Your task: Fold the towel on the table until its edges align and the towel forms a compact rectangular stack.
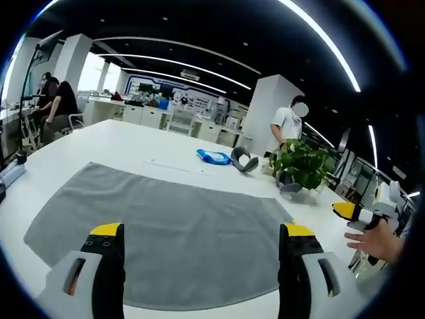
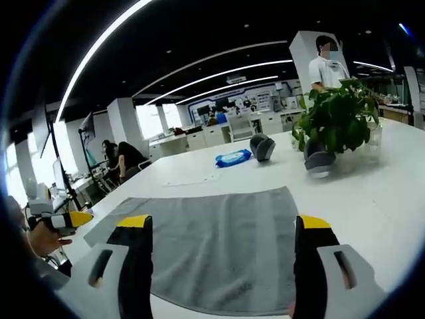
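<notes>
Two grippers hung over the towel's near edge, both with jaws spread wide and gripping nothing: our left gripper (image 1: 202, 242) toward the left half, our right gripper (image 2: 224, 232) toward the right. We judged the folding not yet begun, since the grey towel (image 1: 166, 226) lay flat and single-layered on the white table (image 1: 119, 143). Its long axis ran left to right. Next, we judged, each gripper needed to pinch a near corner.
</notes>
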`<move>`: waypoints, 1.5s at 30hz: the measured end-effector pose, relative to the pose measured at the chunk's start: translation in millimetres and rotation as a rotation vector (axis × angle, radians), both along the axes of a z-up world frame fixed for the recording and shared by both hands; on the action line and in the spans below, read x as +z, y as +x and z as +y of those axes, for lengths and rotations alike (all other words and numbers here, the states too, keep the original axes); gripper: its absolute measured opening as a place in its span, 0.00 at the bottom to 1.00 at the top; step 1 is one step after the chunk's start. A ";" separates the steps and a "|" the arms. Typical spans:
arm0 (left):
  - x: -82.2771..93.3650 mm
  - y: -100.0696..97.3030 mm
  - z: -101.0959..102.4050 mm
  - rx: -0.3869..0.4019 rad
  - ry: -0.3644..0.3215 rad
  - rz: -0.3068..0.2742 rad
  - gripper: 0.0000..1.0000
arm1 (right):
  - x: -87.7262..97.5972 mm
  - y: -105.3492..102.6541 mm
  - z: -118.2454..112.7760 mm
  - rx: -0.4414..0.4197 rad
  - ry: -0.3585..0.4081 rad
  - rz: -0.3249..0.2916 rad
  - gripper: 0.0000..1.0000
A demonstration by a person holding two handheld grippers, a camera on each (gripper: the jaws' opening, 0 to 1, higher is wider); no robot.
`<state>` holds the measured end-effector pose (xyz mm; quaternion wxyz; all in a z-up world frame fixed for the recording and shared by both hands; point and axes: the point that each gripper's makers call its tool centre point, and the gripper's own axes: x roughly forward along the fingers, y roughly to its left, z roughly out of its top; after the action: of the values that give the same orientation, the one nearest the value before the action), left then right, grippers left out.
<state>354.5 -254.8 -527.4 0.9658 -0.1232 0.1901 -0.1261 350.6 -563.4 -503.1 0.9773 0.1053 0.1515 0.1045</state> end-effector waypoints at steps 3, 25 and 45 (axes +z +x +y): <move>0.0 -0.3 0.1 0.001 0.001 0.001 0.99 | -0.6 -0.1 -0.3 0.000 -0.002 0.003 0.88; 2.4 -0.6 2.0 0.009 -0.010 0.002 0.97 | -3.8 -2.1 -1.9 -0.002 -0.026 0.017 0.85; 5.5 -1.9 -2.6 -0.007 -0.022 -0.004 0.96 | -1.2 0.0 -28.7 -0.084 -0.027 0.031 0.74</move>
<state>352.6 -257.4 -521.8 0.9644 -0.1328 0.1873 -0.1315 350.6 -592.1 -504.3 0.9797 0.0998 0.1632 0.0598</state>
